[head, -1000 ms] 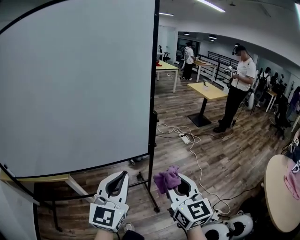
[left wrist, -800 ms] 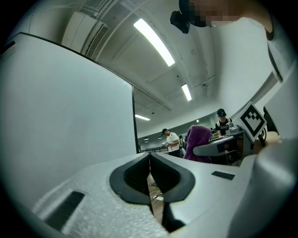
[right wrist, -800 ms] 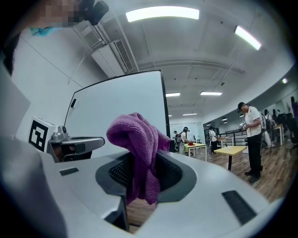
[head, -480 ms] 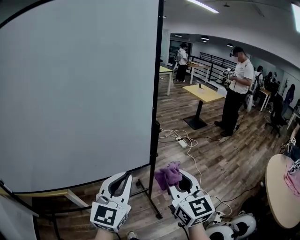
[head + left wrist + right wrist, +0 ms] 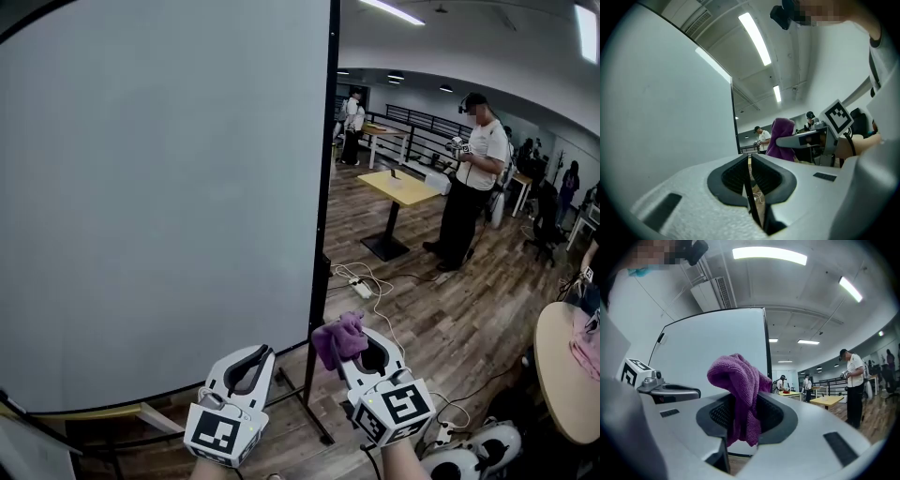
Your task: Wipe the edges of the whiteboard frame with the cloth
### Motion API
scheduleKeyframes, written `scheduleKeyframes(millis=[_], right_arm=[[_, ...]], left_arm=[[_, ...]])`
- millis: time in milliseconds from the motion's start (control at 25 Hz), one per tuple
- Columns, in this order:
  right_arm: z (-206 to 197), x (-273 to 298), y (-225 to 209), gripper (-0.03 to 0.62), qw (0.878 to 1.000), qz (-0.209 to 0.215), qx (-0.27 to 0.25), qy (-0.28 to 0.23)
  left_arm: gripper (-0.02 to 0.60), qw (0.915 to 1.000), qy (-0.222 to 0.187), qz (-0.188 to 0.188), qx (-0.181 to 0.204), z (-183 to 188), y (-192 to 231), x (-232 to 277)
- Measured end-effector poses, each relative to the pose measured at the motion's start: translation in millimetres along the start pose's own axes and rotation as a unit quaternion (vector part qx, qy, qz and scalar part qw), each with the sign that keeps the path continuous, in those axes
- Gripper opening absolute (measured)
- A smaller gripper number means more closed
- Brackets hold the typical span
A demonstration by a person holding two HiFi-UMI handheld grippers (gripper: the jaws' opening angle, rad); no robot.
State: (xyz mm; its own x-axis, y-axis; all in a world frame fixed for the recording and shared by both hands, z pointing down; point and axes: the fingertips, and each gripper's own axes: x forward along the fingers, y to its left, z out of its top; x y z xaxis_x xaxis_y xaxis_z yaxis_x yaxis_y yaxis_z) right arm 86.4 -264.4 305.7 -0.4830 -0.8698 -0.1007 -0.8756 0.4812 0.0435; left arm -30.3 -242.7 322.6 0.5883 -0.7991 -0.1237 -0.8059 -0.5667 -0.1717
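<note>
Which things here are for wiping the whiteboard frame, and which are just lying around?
For the job:
cloth, gripped in the right tongs
whiteboard frame

Lying about:
yellow table
power strip on the floor
round table

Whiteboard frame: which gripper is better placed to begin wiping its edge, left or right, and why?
Right, probably. The right gripper is shut on the purple cloth and sits near the frame's black right edge. The left gripper is shut and empty, lower down in front of the board.
</note>
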Motion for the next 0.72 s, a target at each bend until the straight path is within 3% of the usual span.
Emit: scheduleKeyframes(millis=[360, 520, 720], right_arm=[[23, 34, -2, 0.115, 0.999, -0.031, -0.013, -0.018], [36, 45, -2, 0.115, 0.999, -0.044, -0.005, -0.025], [52, 57, -2, 0.115, 0.998, -0.06, -0.015, -0.034]], left_arm=[[0.018, 0.9994, -0.026, -0.017, 0.015, 2, 28, 6], [0.018, 0.9993, -0.02, -0.031, -0.008, 8, 35, 3], [0.018, 0.9989, -0.022, -0.04, -0.009, 9, 45, -1]])
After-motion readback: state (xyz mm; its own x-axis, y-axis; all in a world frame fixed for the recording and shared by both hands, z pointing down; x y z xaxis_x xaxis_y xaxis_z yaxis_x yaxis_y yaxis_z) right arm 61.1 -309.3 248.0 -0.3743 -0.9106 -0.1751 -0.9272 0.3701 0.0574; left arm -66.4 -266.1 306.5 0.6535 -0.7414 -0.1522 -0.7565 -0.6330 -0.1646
